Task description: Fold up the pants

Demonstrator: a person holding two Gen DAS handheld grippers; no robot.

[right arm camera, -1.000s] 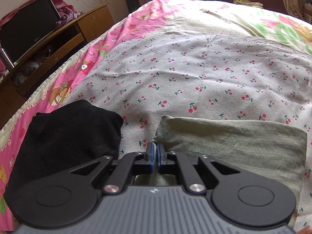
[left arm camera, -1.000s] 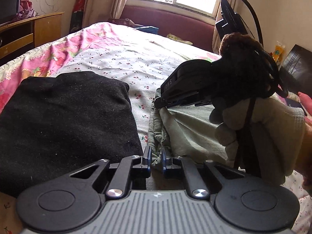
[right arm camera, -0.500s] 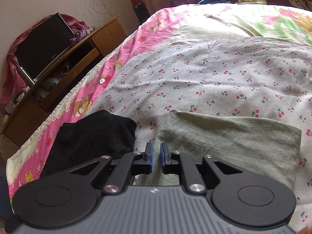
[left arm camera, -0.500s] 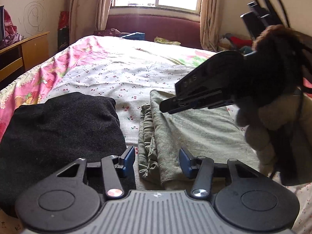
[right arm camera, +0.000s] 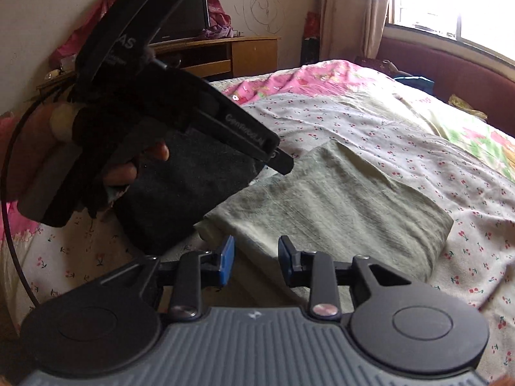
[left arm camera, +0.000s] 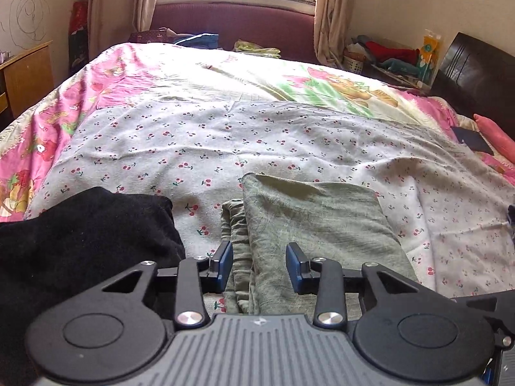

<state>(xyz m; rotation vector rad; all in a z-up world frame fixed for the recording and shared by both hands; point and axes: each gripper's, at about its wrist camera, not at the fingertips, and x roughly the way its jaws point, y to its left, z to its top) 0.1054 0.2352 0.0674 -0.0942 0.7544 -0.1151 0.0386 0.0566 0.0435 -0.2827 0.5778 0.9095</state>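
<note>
The grey-green pants (left arm camera: 309, 222) lie folded into a flat rectangle on the cherry-print sheet (left arm camera: 225, 135). My left gripper (left arm camera: 259, 265) hovers over their bunched left edge. Its jaws stand apart and are closing, and the cloth shows between them with the pads off it. My right gripper (right arm camera: 256, 259) hangs at the near corner of the pants (right arm camera: 338, 199). Its jaws are opening with nothing pinched. In the right wrist view the left gripper (right arm camera: 278, 160), held by a hand (right arm camera: 135, 167), points down at the pants' left edge.
A folded black garment (left arm camera: 80, 241) lies just left of the pants, also seen as the black garment (right arm camera: 180, 199). A wooden desk (right arm camera: 225, 54) with a screen stands at the left wall. A dark headboard (left arm camera: 476, 64) and a small dark flat object (left arm camera: 471, 140) are at the right.
Both grippers went from shut on the pants' near edge to open, and let go. Both drew back. The right gripper swung out of the left view and rolled; the left one now shows in its view.
</note>
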